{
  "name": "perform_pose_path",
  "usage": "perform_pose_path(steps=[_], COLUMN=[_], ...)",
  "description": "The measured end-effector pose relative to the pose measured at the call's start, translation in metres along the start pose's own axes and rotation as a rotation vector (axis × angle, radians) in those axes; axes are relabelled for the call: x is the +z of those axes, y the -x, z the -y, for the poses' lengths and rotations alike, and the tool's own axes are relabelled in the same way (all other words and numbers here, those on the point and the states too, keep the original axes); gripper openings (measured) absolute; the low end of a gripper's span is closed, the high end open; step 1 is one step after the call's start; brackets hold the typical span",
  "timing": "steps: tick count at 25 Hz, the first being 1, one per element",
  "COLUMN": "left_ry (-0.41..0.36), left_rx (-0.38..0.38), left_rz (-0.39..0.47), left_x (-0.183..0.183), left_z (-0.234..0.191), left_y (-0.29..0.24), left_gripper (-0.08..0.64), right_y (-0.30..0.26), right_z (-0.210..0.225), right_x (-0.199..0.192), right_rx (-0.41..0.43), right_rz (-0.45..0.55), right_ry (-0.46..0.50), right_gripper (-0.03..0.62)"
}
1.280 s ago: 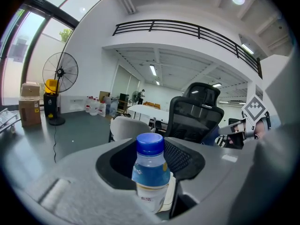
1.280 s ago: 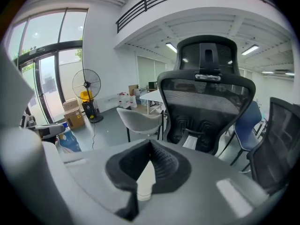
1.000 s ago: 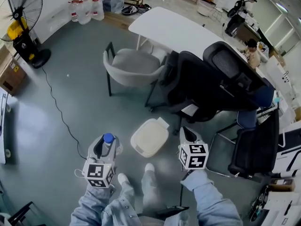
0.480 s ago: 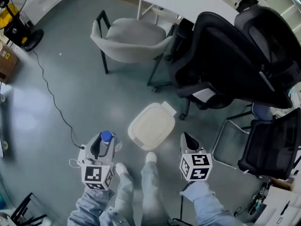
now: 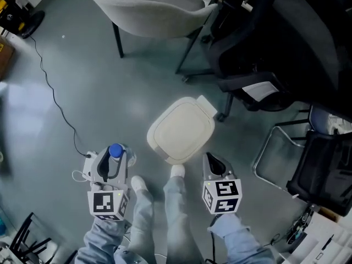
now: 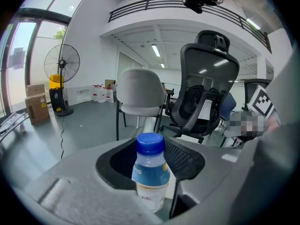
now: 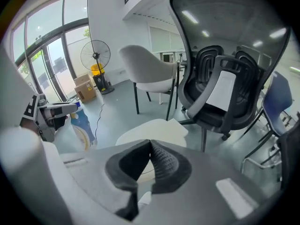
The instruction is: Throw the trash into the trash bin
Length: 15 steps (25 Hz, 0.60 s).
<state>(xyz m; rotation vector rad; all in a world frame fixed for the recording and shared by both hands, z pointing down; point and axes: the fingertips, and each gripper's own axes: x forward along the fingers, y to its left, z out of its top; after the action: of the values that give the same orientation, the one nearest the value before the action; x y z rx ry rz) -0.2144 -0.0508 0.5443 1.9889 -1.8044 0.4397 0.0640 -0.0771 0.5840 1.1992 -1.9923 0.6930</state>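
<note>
While the bin's lid lies down, bottle: upright in the left gripper, over the floor just left of the bin and not yet above it.
Left gripper: closed on the bottle's body, a pad on either side below the shoulder; the blue cap stands clear above the jaws.
Right gripper: jaws together, nothing between them — it hangs by the bin's near right corner.
Bin: cream, lid shut, on the floor between the two grippers and a little ahead; a shoe touches its near edge.
Handling: a small clear plastic bottle, likely light. The thin wall would probably dent under a hard squeeze, and the smooth surface may be a bit slippery. Cap and neck look like the stiff parts.
Where to hold: mid-body, as now, looks sound — low enough that it should not tip, with the cap end free.
Risk: the lid has to come up before the drop; whether a pedal does that I cannot tell.
Head view only: the bin's place against both grippers, and the closed lid from above.
Left gripper view only: the grip on the bottle up close; no bin in it, just chairs and a fan.
Right gripper view only: its closed jaws, the bin beyond them, and the bottle side-on at far left.
</note>
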Motion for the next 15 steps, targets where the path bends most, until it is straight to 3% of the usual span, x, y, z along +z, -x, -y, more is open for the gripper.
perform_pose_path(steps=[15], left_ry=[0.023], left_rx=[0.086], left_rz=[-0.035], left_x=[-0.063], left_z=[-0.056], left_y=[0.024], left_gripper=[0.187], right_y=[-0.058], right_z=[-0.069], right_x=[-0.046], right_rx=[0.051], right_rz=[-0.05], right_ry=[0.007], right_gripper=[0.003])
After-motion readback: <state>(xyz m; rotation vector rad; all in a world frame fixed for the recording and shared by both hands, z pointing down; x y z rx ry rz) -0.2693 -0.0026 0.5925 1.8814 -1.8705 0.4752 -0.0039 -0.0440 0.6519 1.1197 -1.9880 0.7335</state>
